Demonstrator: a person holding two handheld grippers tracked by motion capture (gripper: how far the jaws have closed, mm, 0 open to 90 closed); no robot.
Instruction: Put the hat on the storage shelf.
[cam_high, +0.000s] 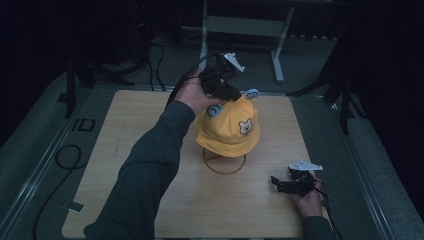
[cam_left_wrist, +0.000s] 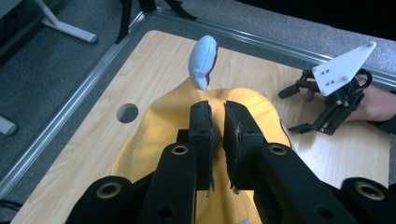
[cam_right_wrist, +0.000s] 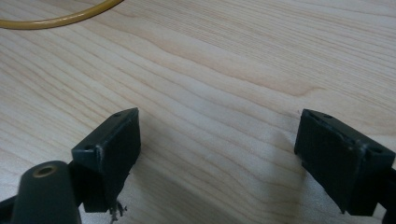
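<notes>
Your right gripper (cam_right_wrist: 217, 140): jaws wide apart over bare wooden table (cam_right_wrist: 224, 70); yellow ring (cam_right_wrist: 56, 17) curves top left.

place: lab or studio | floor: grey carpet (cam_high: 30, 150) lay around a bare wooden table (cam_high: 150, 115) | behind: a metal stand (cam_high: 240, 25) stood against dark surroundings | cables (cam_high: 65, 157) trailed loose across the floor

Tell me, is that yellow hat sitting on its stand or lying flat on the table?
On its stand. The yellow hat is raised above the table, the stand's wire ring showing beneath it, while the left gripper pinches its crown.
</notes>
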